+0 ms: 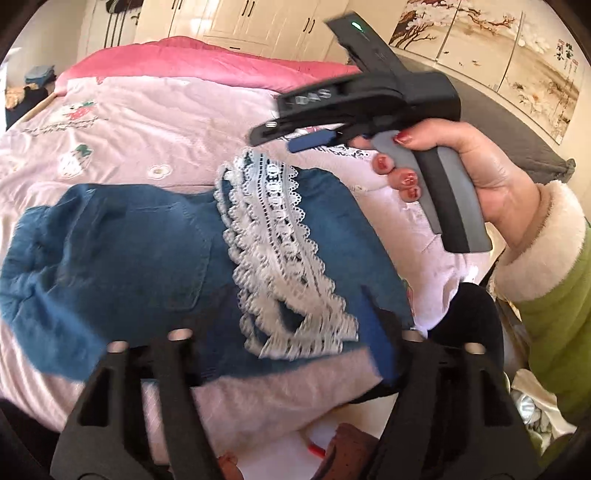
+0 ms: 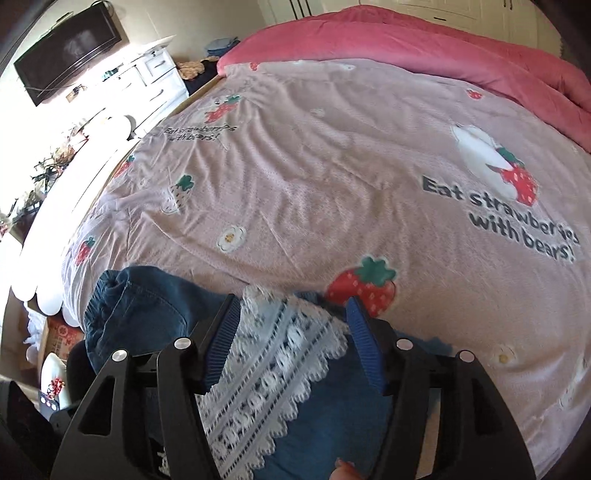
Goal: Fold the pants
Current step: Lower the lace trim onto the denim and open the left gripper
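Note:
Blue denim pants (image 1: 129, 240) with a white lace trim (image 1: 280, 236) lie folded in a compact bundle on the pink strawberry-print bedsheet (image 1: 140, 125), close to the near edge. My left gripper (image 1: 295, 325) hovers low over the bundle's near side, jaws apart, nothing pinched. A hand in a green sleeve holds my right gripper (image 1: 277, 140) above the far right corner of the pants. In the right wrist view that gripper (image 2: 291, 301) stands open, and the blue pads (image 2: 221, 343) straddle the lace trim (image 2: 273, 362) on the pants (image 2: 140, 314) without pressing on it.
A bright pink quilt (image 2: 461, 48) is bunched along the far side of the bed. White wardrobes (image 1: 240, 22) stand behind it. A white dresser (image 2: 155, 74) and a wall television (image 2: 70, 48) sit to the left of the bed. Clutter lies on the floor at the near edge.

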A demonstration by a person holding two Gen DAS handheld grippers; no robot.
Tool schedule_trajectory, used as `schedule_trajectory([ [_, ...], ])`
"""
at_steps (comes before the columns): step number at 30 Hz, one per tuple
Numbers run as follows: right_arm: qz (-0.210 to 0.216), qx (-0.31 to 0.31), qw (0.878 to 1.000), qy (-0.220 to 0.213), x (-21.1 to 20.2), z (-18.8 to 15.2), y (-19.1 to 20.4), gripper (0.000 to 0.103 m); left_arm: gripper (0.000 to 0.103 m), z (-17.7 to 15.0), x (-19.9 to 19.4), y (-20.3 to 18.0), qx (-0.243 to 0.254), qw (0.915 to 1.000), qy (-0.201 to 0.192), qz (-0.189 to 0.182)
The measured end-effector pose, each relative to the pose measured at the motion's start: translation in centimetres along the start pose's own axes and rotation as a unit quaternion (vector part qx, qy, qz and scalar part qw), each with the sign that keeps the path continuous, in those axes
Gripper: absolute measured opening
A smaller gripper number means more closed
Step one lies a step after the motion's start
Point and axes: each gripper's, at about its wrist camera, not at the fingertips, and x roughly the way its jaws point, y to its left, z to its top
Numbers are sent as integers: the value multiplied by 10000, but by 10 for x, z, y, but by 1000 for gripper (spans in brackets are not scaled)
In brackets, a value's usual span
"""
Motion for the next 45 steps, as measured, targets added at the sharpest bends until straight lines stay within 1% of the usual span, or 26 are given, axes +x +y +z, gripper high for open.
schedule_trajectory([
  [1,-67,-112,9999,51,8,2,4,59,38,1,5,-1,-1,10000,17,26],
  [2,-106,-176,9997,113,12,2,4,59,34,2,10,-2,16,9999,52,107],
  [3,-135,-234,9994,203,18,2,6,54,25,3,13,-1,27,9998,98,163],
  [4,-147,-304,9989,329,25,1,7,33,22,2,18,-1,21,9997,155,198],
  [5,-176,-383,9981,443,31,0,8,24,21,0,22,0,45,9995,220,218],
  [6,-202,-428,9977,479,34,-2,8,21,15,-1,23,2,72,9992,268,274],
  [7,-217,-474,9975,474,36,-4,9,18,12,-3,25,3,82,9989,317,325],
  [10,-147,-462,9983,315,27,-7,10,16,11,-9,27,5,91,9987,373,331],
  [12,32,-457,9989,123,12,-6,15,16,11,-12,25,4,136,9987,358,342],
  [14,199,-596,9980,-19,1,-3,26,16,11,-14,24,4,166,9985,349,383],
  [15,193,-679,9975,-35,0,-1,32,16,11,-14,24,4,150,9985,345,392],
  [16,159,-727,9972,-7,2,0,36,16,11,-15,23,4,134,9986,336,396],
  [19,-129,-892,9957,228,24,3,43,17,12,-16,23,5,127,9984,334,448],
  [20,-220,-891,9952,346,36,4,43,18,12,-16,22,6,115,9983,335,465],
  [21,-256,-851,9952,402,43,4,41,22,12,-16,23,6,110,9983,341,467],
  [23,-243,-748,9961,409,50,4,36,24,12,-17,23,6,109,9982,344,470],
  [24,-167,-694,9969,341,47,6,33,31,12,-17,24,6,122,9982,351,473],
  [25,-88,-637,9977,217,39,7,30,40,12,-17,24,5,138,9981,358,479],
  [27,118,-525,9983,-217,8,11,22,49,12,-17,25,5,153,9982,350,473],
  [29,125,-494,9972,-547,-23,9,13,53,12,-17,25,6,128,9983,342,453],
  [31,60,-548,9965,-625,-41,1,7,53,12,-17,25,6,131,9984,333,449],
  [34,29,-742,9961,-485,-49,-20,7,53,12,-17,25,6,143,9983,319,461],
  [35,69,-793,9963,-318,-44,-28,9,53,12,-18,25,5,160,9982,317,474],
  [39,82,-804,9967,89,-19,-44,16,53,12,-18,25,3,190,9979,315,538],
  [42,19,-698,9972,283,4,-46,18,53,12,-18,25,1,207,9975,321,594],
  [45,-183,-725,9966,342,21,-42,18,53,12,-17,25,0,199,9975,322,605],
])
